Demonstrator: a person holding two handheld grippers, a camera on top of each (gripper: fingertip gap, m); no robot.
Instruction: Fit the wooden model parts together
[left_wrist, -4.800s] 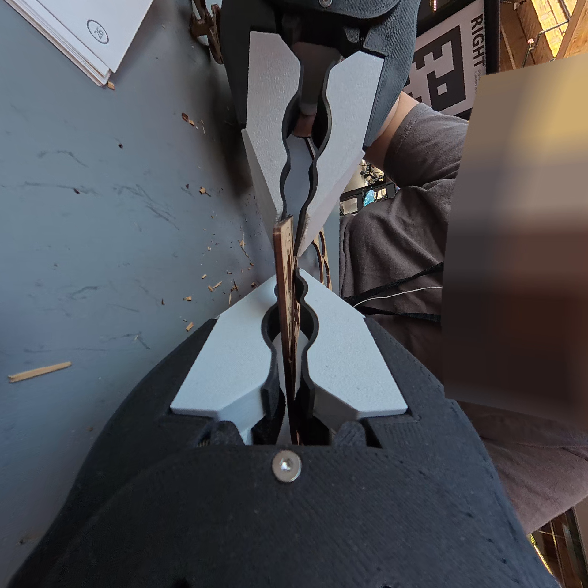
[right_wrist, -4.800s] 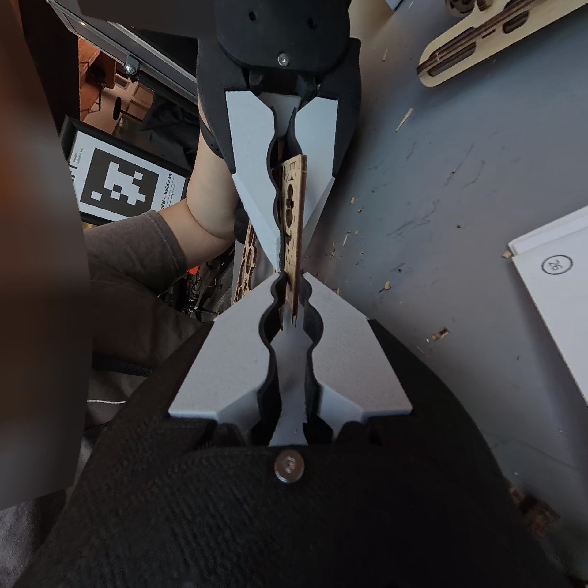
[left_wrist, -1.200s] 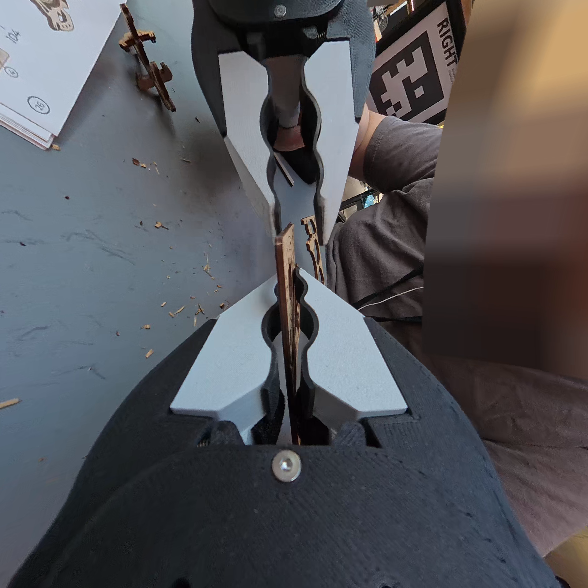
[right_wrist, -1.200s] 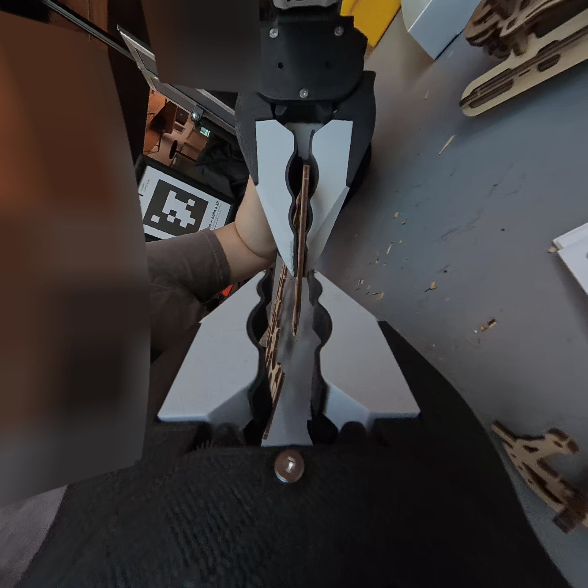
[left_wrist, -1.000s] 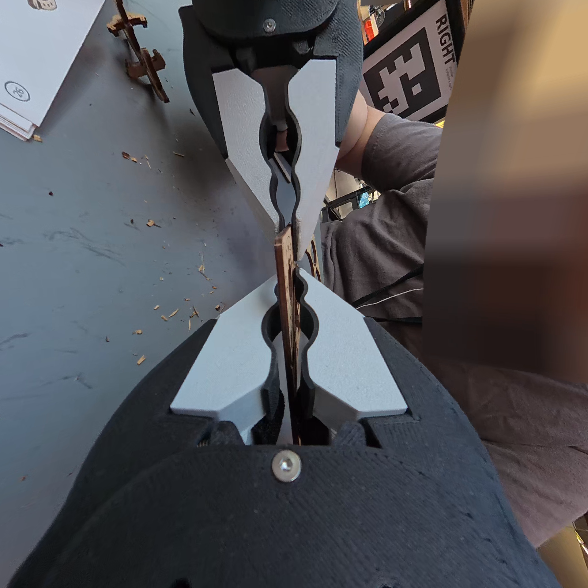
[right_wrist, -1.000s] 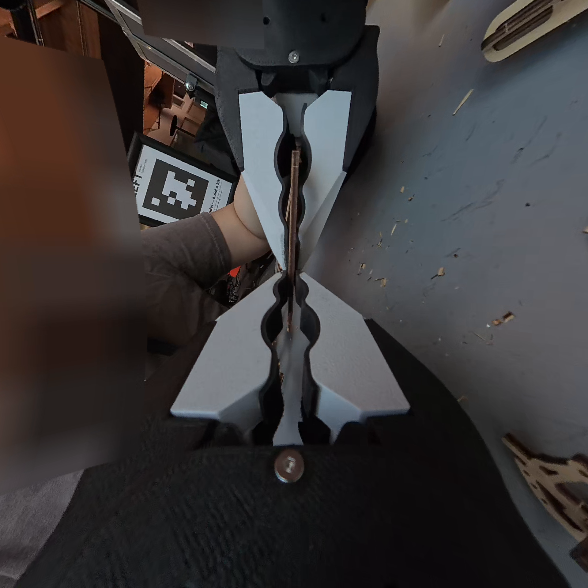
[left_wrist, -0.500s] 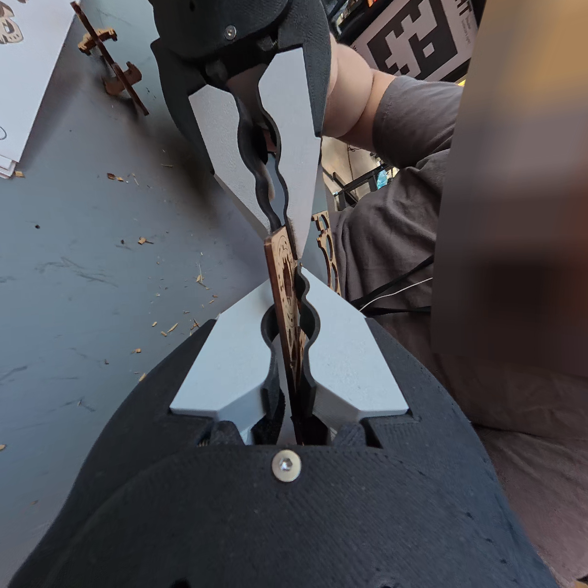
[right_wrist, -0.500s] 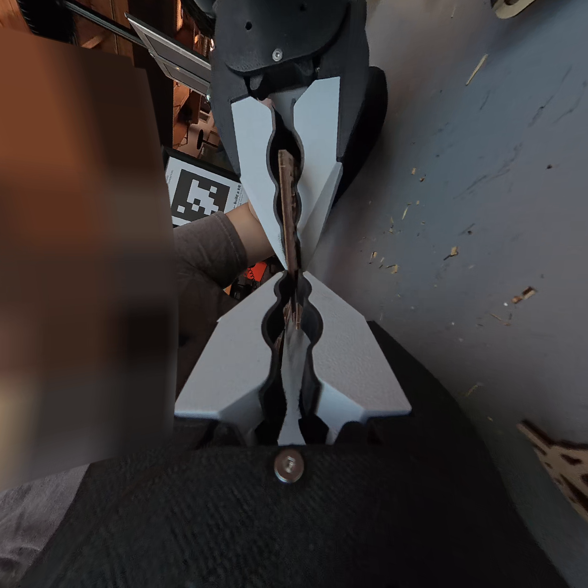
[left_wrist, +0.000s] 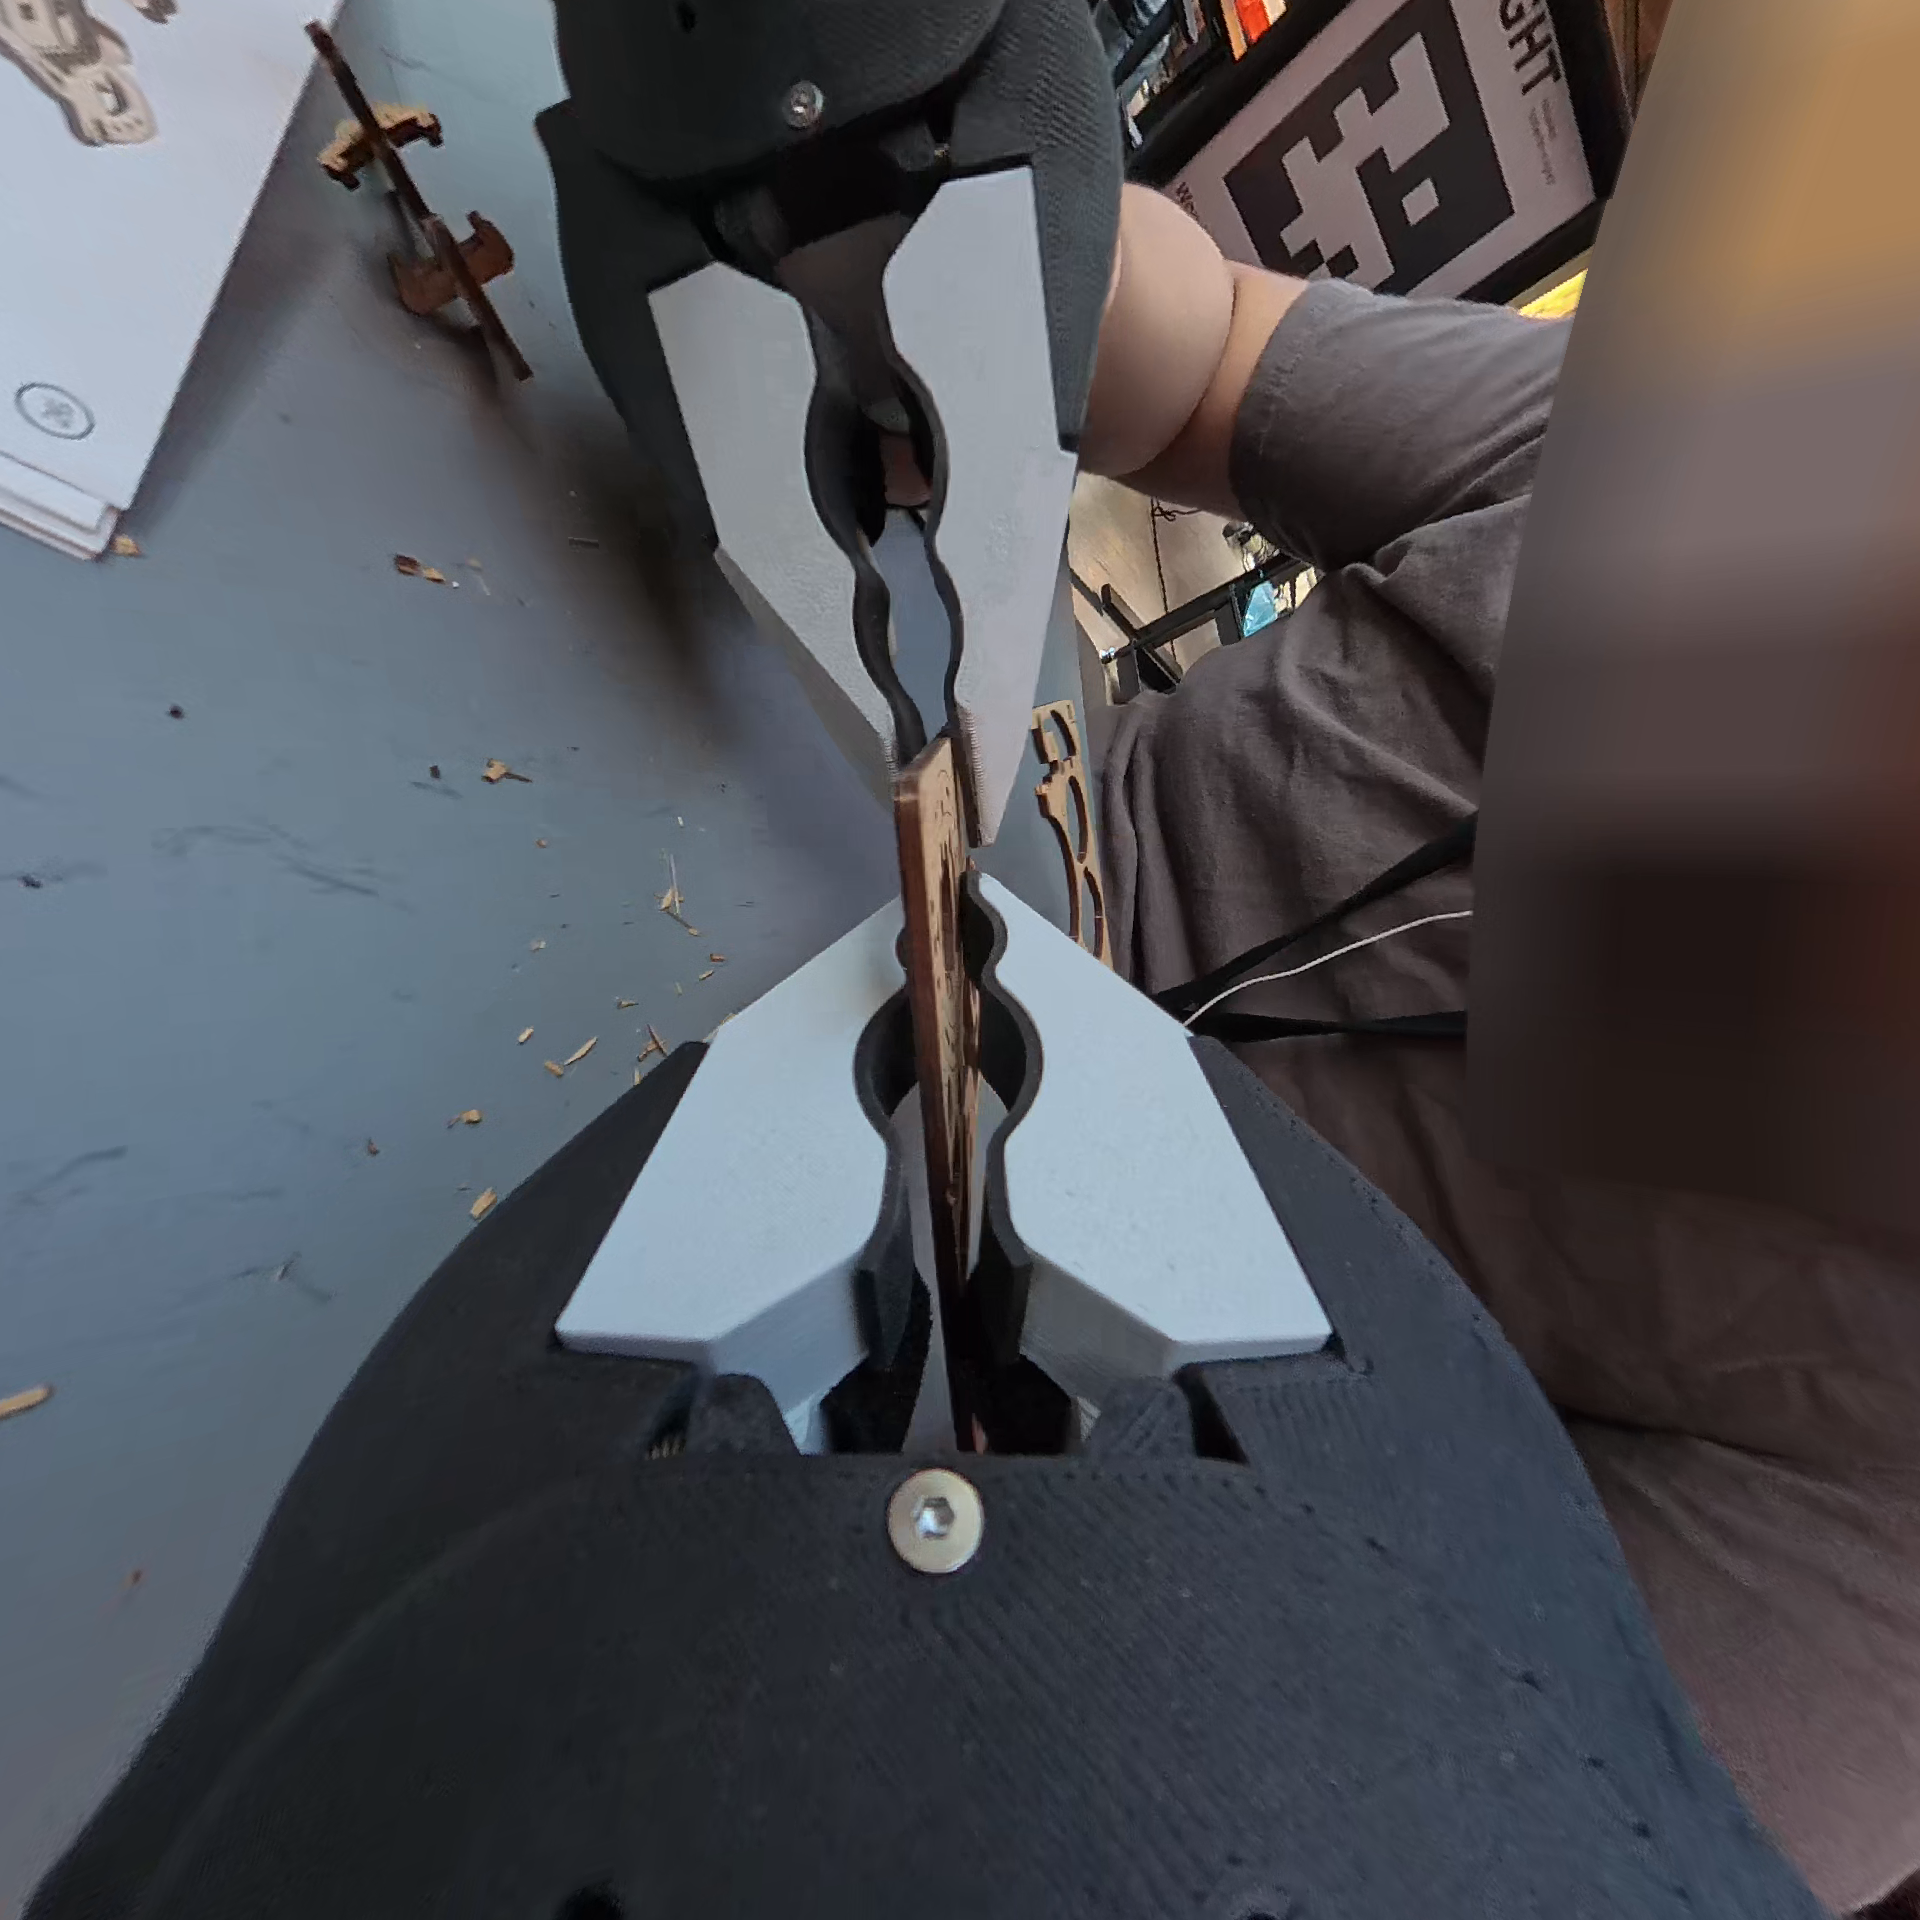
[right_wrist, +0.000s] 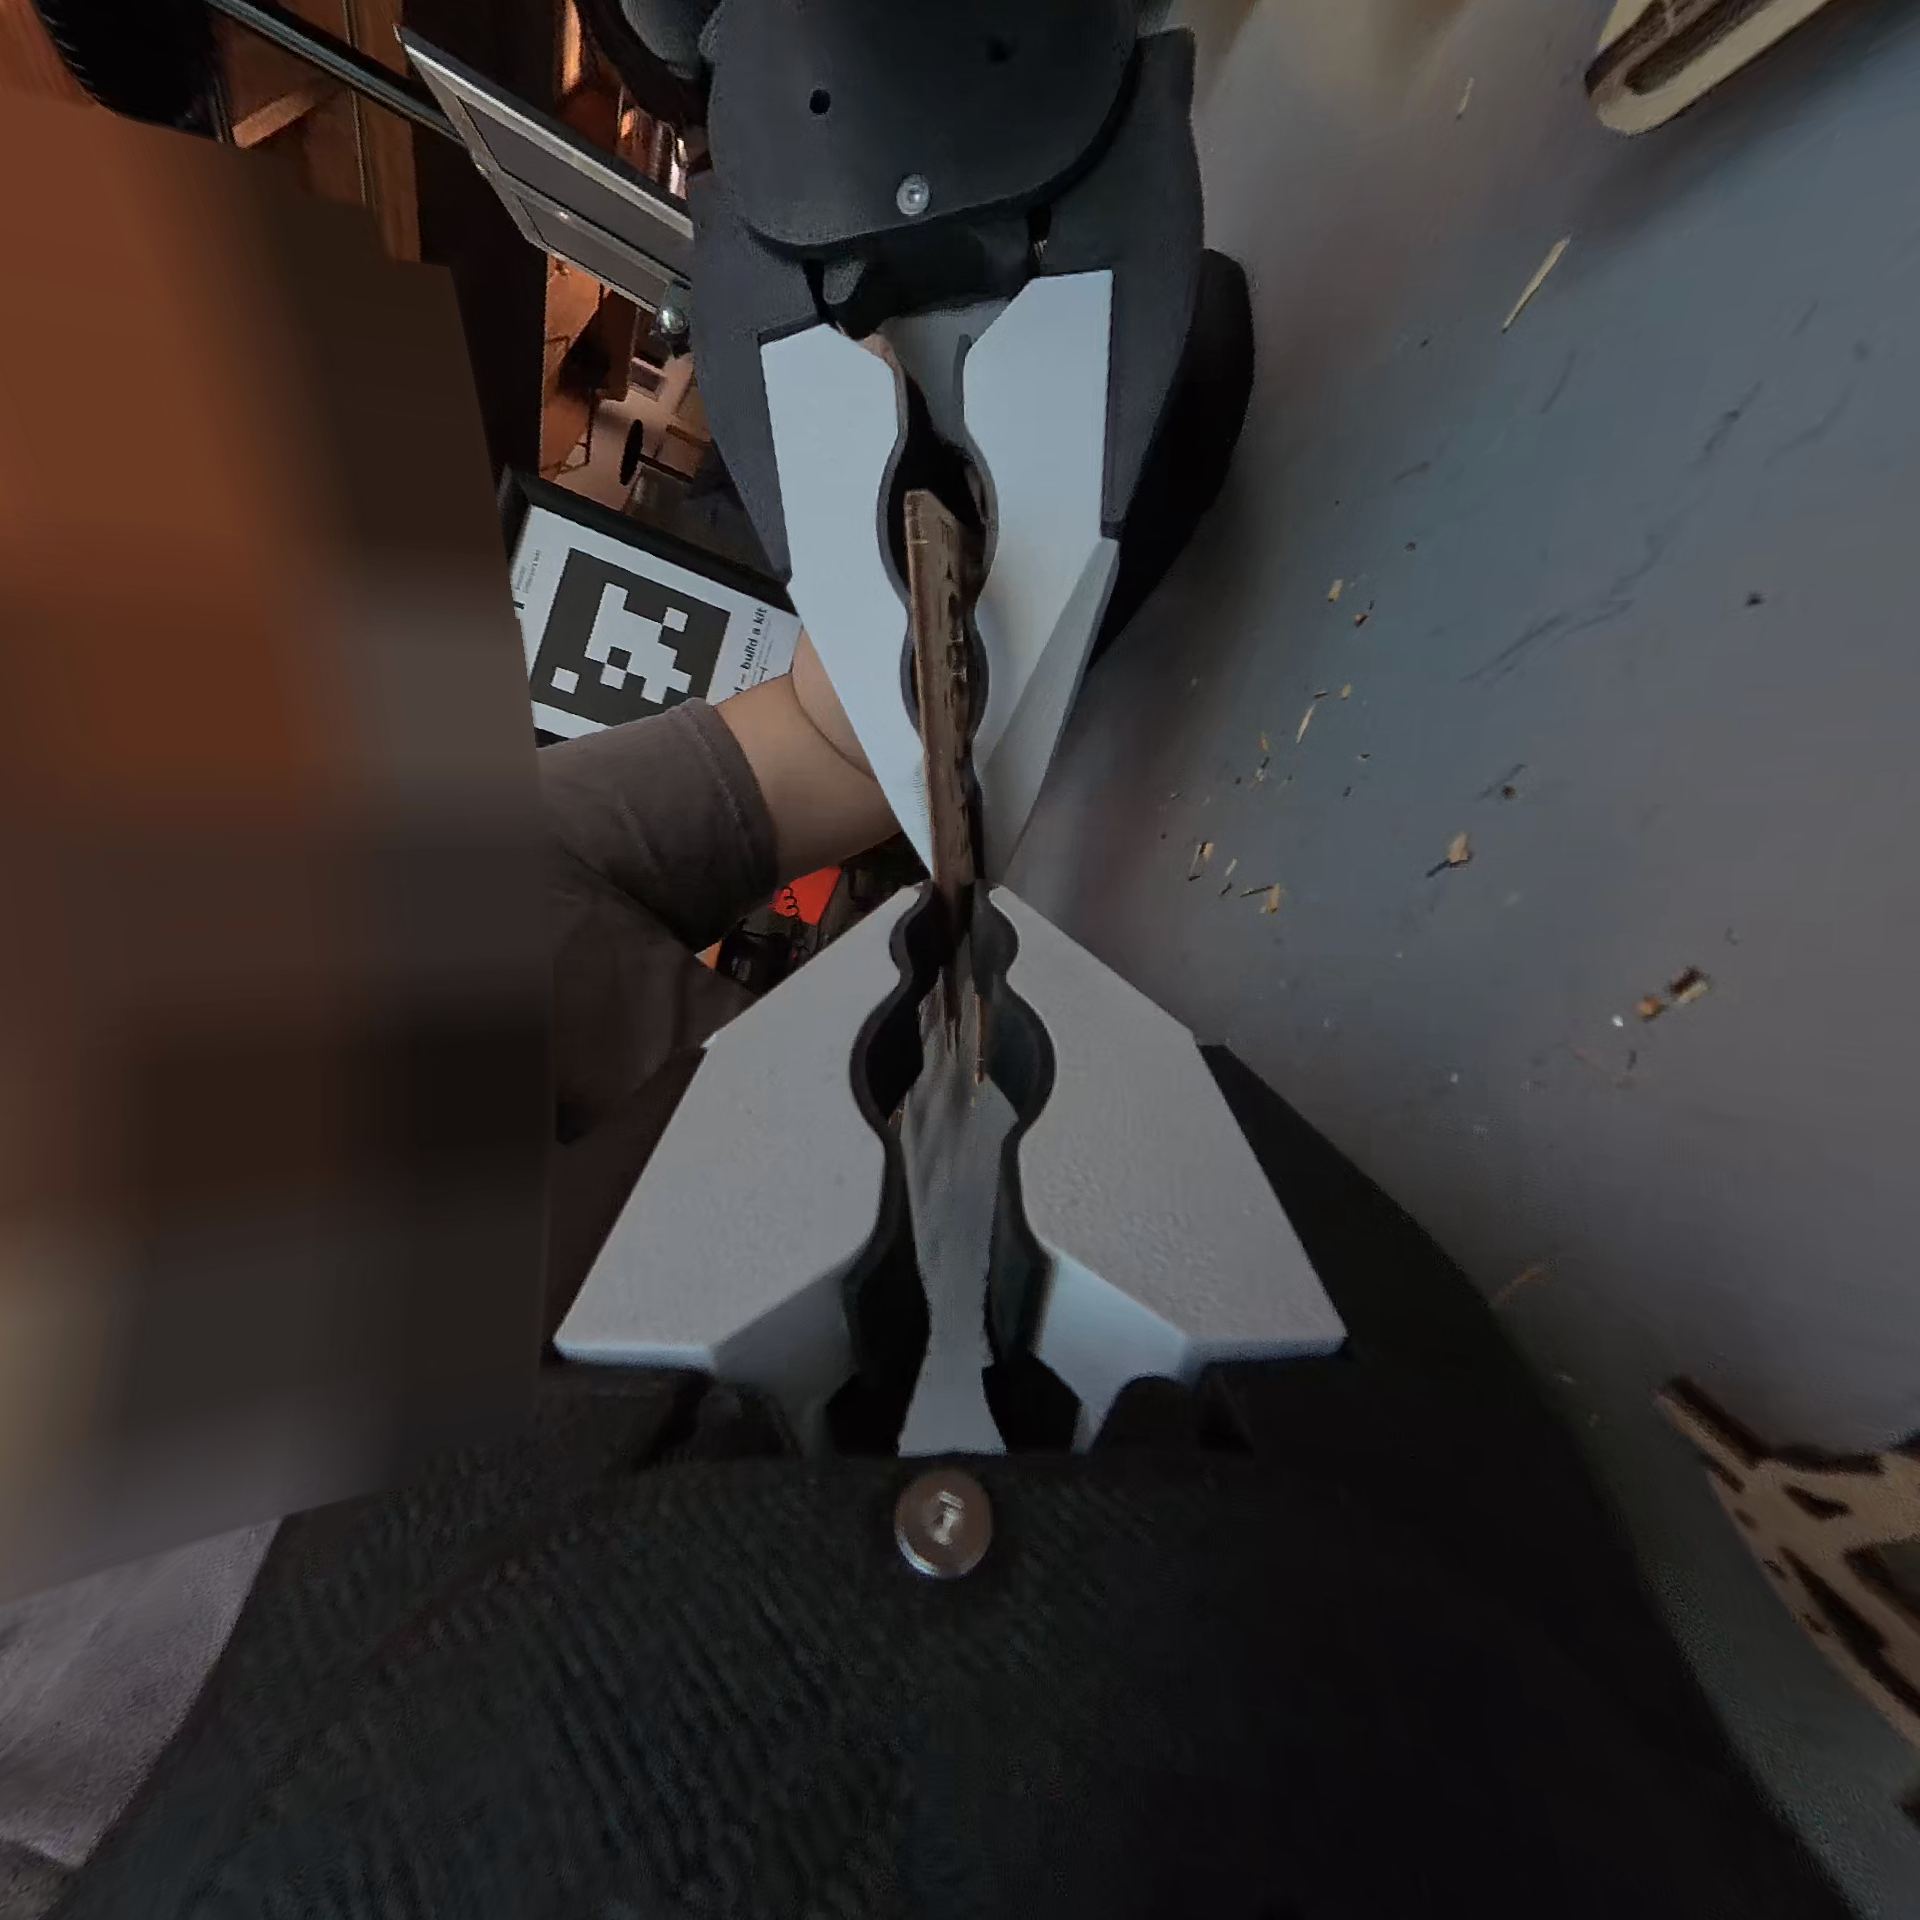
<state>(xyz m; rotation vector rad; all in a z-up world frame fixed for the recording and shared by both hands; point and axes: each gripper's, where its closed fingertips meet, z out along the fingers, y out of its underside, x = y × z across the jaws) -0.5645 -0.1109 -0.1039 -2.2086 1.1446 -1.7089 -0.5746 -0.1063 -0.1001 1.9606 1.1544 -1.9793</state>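
Note:
A thin brown wooden plate stands edge-on in my left gripper, which is shut on it. My right gripper comes in from above, tilted, with its tips closed on the plate's far end. A wooden strip with round holes shows just right of the plate. In the right wrist view the plate runs from the left gripper into my right gripper, whose tips pinch its end. Both grippers meet tip to tip above the grey table.
A white instruction booklet and a small cross-shaped wooden assembly lie at the far left. Wood chips are scattered on the table. A cut-out wooden sheet and another wooden part lie to the right. A person's forearm is close by. My left and right fingertips are right by each other.
The right gripper's jaws, wider 1.2 s ago, have closed on the plate's end. It has tilted and the two grippers stay pressed tip to tip. The left grip is unchanged.

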